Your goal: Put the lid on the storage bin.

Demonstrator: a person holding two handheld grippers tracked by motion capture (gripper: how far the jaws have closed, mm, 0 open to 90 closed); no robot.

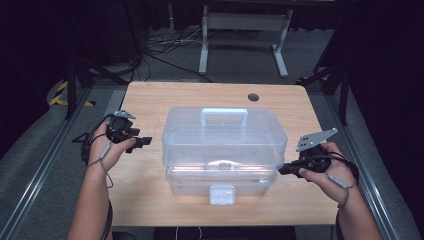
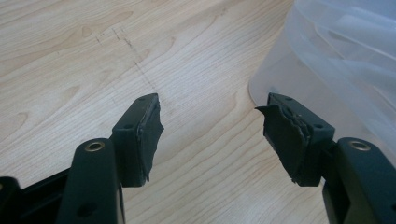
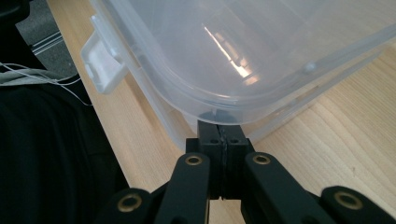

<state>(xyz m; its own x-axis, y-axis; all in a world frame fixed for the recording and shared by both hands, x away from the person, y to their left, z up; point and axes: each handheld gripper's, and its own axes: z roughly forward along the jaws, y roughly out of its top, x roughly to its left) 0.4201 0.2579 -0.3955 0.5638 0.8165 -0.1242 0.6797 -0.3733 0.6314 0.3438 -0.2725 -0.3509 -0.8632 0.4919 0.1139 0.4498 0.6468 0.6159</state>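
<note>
Right gripper [image 3: 220, 133], jaws together, noses under the lid rim of the box [image 1: 225, 145] mid-surface while the left gripper [image 2: 212, 128] waits agape beside it; next, likely, lifting that lid.

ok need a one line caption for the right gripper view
Shut right gripper tucked under the rim of a clear plastic box on a wooden table.

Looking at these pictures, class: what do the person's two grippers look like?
Both are black with two jaws and brass-coloured rivets. The left gripper has ragged, torn black pads. The right gripper carries a grey three-cornered plate. Grey cords trail along both wrists.
</note>
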